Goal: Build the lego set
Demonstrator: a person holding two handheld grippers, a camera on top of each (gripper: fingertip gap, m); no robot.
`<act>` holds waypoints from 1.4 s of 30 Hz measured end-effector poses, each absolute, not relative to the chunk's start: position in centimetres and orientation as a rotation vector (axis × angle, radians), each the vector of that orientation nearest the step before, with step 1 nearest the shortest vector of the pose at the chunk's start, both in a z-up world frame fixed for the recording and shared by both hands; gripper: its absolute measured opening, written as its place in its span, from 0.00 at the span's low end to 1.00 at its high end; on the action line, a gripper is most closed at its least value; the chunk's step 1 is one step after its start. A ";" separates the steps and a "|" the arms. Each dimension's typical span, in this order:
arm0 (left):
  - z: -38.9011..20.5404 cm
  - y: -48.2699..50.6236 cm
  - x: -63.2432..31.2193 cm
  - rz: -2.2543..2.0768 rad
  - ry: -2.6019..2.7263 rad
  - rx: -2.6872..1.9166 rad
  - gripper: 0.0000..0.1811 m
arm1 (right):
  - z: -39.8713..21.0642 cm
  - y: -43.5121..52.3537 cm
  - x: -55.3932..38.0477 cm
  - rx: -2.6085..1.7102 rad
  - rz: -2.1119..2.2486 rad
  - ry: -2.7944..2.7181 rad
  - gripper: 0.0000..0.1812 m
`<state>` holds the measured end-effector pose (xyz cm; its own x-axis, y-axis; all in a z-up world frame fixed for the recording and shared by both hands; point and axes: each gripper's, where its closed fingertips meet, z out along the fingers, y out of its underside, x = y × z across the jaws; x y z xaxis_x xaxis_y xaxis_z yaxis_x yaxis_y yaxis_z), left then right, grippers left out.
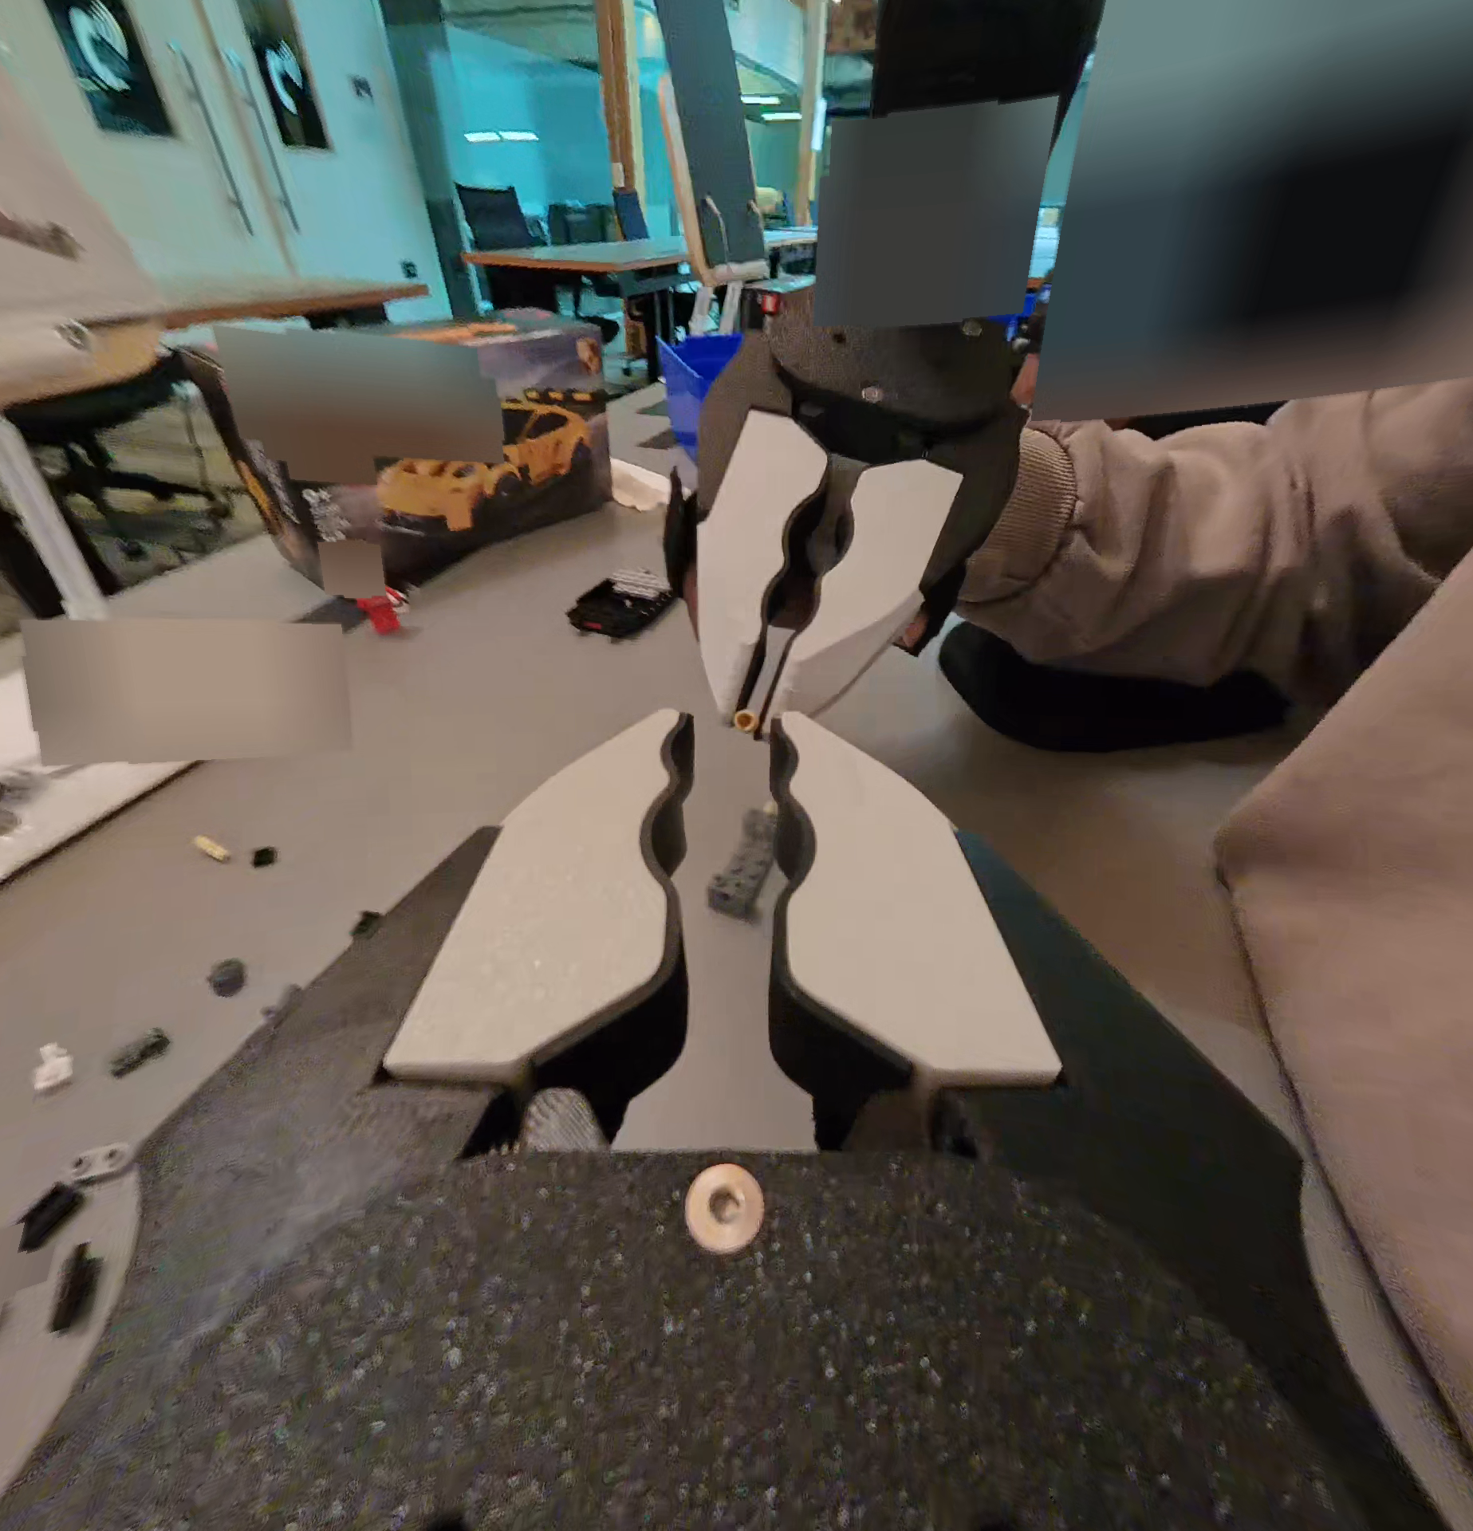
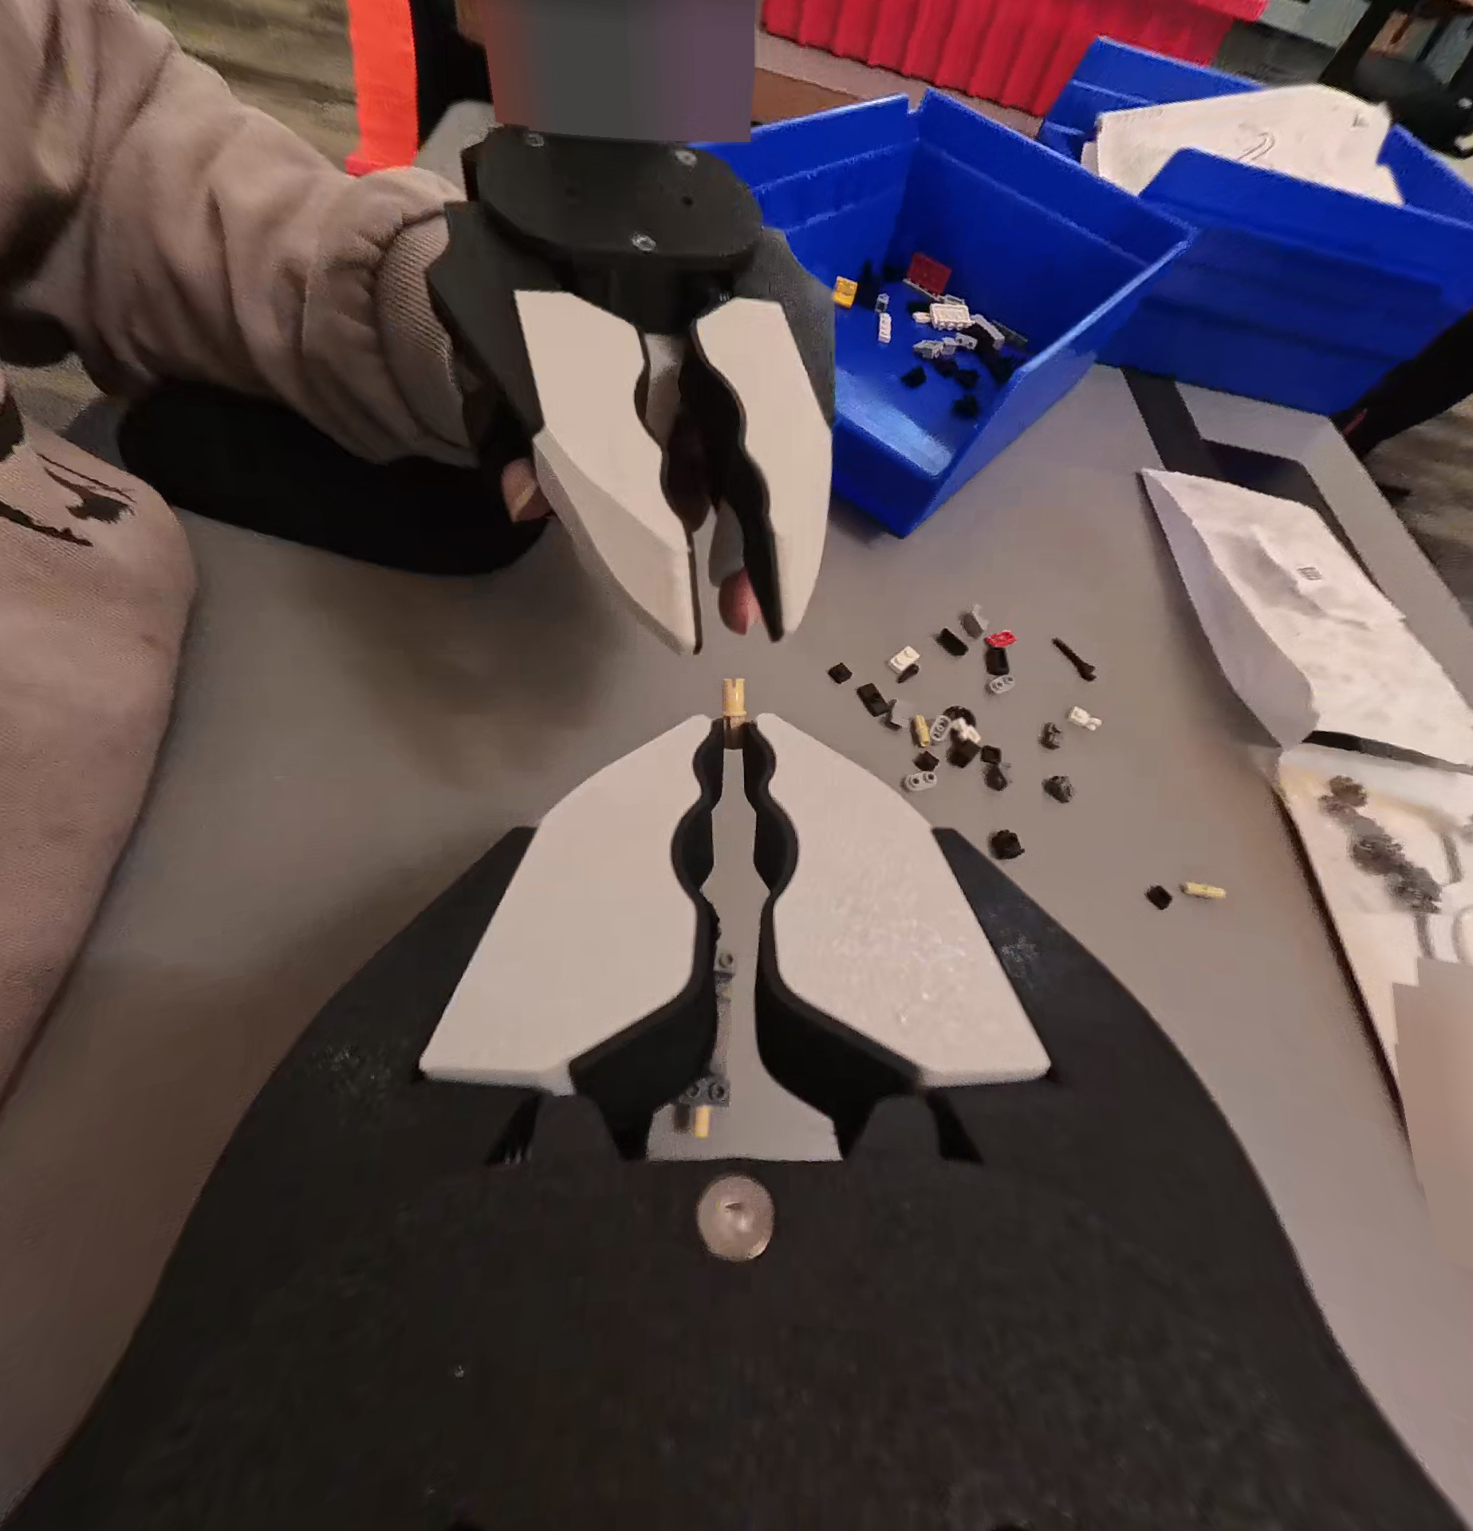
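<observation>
Tan plastic connector pin (image 2: 734, 702) clamped in right tongs (image 2: 734, 722), axis pointing at empty, slightly parted left tongs (image 1: 731, 722); grey studded beam (image 1: 746, 863) lies on desk (image 1: 468, 746) below

Tan peg (image 2: 734, 698) pinched upright at fingertips, grey studded beam (image 1: 743, 870) flat on table beneath, loose pieces (image 2: 956, 729) scattered nearby

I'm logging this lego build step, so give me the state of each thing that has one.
Right hand-held gripper: shut on tan pin.
Tan pin: pinched at fingertips, sticking out forward.
Left hand-held gripper: open, holding nothing.
Grey beam: lying on table, ungripped.
Blue bin: open, loose pieces inside.
</observation>
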<state>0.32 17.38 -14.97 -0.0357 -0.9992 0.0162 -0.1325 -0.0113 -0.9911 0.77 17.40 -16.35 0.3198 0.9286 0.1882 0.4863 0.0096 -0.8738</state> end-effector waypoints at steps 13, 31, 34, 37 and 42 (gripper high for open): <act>-16.7 16.3 0.9 -1.171 1.434 -1.347 0.03 | -17.4 16.8 0.0 -1.600 0.486 -1.400 0.02; -15.0 18.1 0.4 -1.638 1.114 -1.418 0.03 | -27.5 16.6 7.2 -2.021 0.465 -1.335 0.11; -15.1 17.9 0.5 -1.668 1.111 -1.425 0.03 | -27.3 16.9 6.9 -1.991 0.449 -1.383 0.09; -15.2 17.8 0.7 -1.650 1.126 -1.422 0.03 | -23.6 17.4 5.9 -1.834 0.610 -1.224 0.09; -14.9 17.3 1.2 -1.617 1.154 -1.403 0.03 | -17.9 16.7 4.7 -1.587 0.717 -1.107 0.09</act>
<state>1.21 17.28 -14.86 -0.1730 -0.9146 0.3655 -0.0483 -0.3628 -0.9306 4.65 16.66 -17.89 0.3982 0.9139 0.0790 0.3013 -0.0490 -0.9523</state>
